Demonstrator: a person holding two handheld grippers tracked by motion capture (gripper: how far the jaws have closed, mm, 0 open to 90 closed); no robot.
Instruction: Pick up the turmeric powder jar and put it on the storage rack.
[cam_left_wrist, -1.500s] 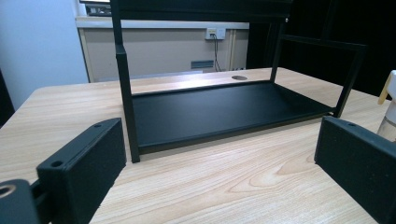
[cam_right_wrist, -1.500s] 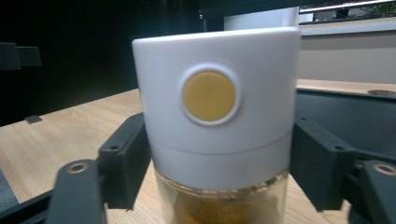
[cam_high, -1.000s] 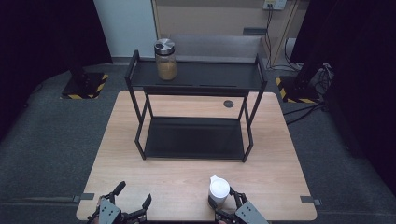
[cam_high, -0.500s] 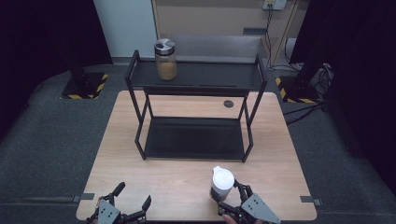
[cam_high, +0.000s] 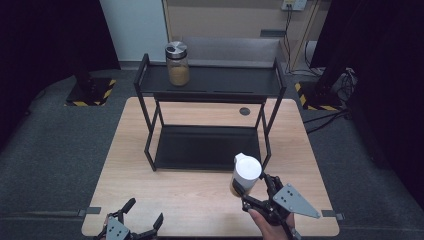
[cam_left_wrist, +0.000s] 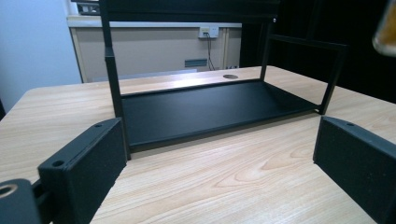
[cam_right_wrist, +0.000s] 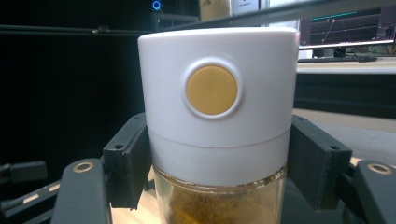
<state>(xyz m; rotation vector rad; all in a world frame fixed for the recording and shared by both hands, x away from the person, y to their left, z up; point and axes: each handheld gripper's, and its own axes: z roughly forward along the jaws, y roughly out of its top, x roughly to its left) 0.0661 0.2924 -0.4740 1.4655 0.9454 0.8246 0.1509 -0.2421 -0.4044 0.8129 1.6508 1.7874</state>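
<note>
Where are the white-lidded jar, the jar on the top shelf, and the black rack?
white-lidded jar (cam_high: 247, 167), high view, on its white lid.
jar on the top shelf (cam_high: 178, 68), high view, on its glass body.
black rack (cam_high: 205, 146), high view, on its bare lower shelf.

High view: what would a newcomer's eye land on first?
The white-capped jar of yellow-brown powder, clamped in the right tool above the table's near edge. Next, the black two-tier rack mid-table, with a silver-lidded jar on its top shelf. The left tool sits open at the near left.
</note>
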